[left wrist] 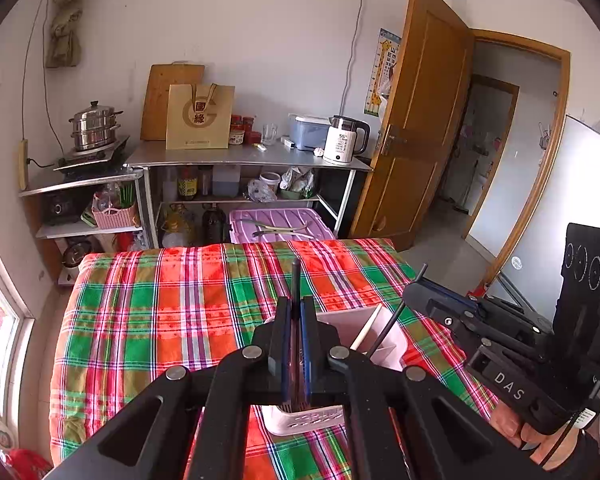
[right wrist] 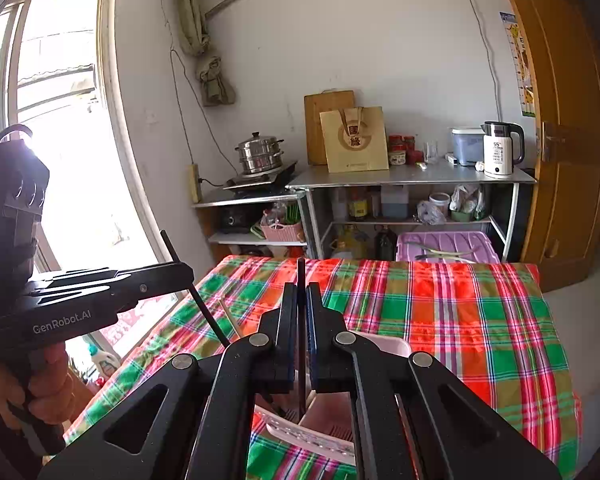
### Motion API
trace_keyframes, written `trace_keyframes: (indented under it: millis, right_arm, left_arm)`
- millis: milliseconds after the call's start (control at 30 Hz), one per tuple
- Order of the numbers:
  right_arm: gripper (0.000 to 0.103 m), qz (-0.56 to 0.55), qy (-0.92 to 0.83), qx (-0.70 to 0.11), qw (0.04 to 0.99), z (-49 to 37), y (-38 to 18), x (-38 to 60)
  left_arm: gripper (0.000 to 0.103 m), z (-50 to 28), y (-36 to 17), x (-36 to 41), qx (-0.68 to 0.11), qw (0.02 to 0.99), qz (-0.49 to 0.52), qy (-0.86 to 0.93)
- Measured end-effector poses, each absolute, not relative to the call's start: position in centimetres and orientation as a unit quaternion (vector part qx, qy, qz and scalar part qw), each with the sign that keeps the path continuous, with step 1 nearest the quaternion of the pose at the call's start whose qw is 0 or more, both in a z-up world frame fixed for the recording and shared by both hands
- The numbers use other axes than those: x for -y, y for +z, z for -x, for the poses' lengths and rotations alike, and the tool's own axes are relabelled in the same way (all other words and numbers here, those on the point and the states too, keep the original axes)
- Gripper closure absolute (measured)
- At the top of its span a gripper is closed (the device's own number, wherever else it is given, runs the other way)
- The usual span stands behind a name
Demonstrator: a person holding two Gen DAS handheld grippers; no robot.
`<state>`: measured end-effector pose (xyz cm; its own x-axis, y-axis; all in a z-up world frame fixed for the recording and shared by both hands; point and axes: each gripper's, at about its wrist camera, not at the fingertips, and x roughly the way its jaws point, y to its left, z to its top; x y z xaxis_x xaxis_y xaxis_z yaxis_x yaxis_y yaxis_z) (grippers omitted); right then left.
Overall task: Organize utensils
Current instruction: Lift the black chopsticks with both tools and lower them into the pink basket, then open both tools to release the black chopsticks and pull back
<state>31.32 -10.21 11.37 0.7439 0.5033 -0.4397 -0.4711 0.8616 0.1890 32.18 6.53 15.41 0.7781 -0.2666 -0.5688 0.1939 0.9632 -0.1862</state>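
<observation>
Left wrist view: my left gripper [left wrist: 296, 320] is pressed together on one dark chopstick [left wrist: 295, 280], which stands upright between the blue pads and projects toward the top of the frame. Directly below the fingers, at lower centre, sits the pink utensil holder [left wrist: 340, 326] on the plaid tablecloth [left wrist: 180, 300]. The holder therefore lies straight down along the chopstick's long axis, which I judge to be the relation governing insertion. At the right of this frame, my right gripper [left wrist: 414, 288] pinches a second dark chopstick [left wrist: 388, 328], tilted, its lower end already inside the holder beside one pale chopstick [left wrist: 366, 330]. In the right wrist view, that gripper [right wrist: 301, 312] clamps its dark chopstick [right wrist: 301, 280], which runs down into a holder compartment [right wrist: 328, 412]; which compartment I cannot tell. The left gripper [right wrist: 180, 276] appears at left, its stick slanting toward the holder. Both grippers are near the holder; the right one appears further engaged. Count: two dark chopsticks held, one pale chopstick stored, one holder.
</observation>
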Motion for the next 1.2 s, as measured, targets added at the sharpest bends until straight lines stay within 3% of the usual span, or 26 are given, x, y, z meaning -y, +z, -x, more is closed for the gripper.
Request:
trace_keyframes:
  millis: [367,433,600,667,733,900,1000,1200]
  right_arm:
    - [0.097,-0.030,0.263,-0.260,0.929,-31.1,10.9,10.4]
    - [0.087,-0.030,0.262,-0.252,0.931,-30.6,11.4,10.8]
    - [0.084,-0.032,0.256,-0.234,0.937,-28.8,12.6,12.1]
    - [0.081,-0.036,0.255,-0.227,0.939,-27.9,12.9,12.7]
    - [0.070,-0.037,0.251,-0.220,0.942,-26.9,13.0,13.4]
    - [0.066,-0.033,0.242,-0.207,0.947,-23.5,12.8,15.2]
    - [0.052,-0.031,0.241,-0.201,0.949,-21.2,12.2,16.1]
    - [0.052,-0.024,0.240,-0.194,0.951,-16.5,10.5,17.2]
  left_arm:
    - [0.099,-32.9,12.5,-7.1,-0.332,0.935,0.069,-0.105]
    - [0.095,-32.5,12.9,-7.3,-0.326,0.937,0.072,-0.104]
    - [0.080,-30.2,14.8,-7.7,-0.295,0.948,0.074,-0.098]
    - [0.080,-28.9,15.4,-7.9,-0.281,0.952,0.076,-0.096]
    - [0.080,-27.4,15.9,-8.0,-0.268,0.956,0.075,-0.090]
    - [0.080,-22.6,16.2,-7.6,-0.240,0.966,0.062,-0.078]
    - [0.080,-19.5,15.5,-6.8,-0.225,0.969,0.060,-0.079]
    - [0.080,-14.5,11.9,-4.7,-0.216,0.971,0.061,-0.088]
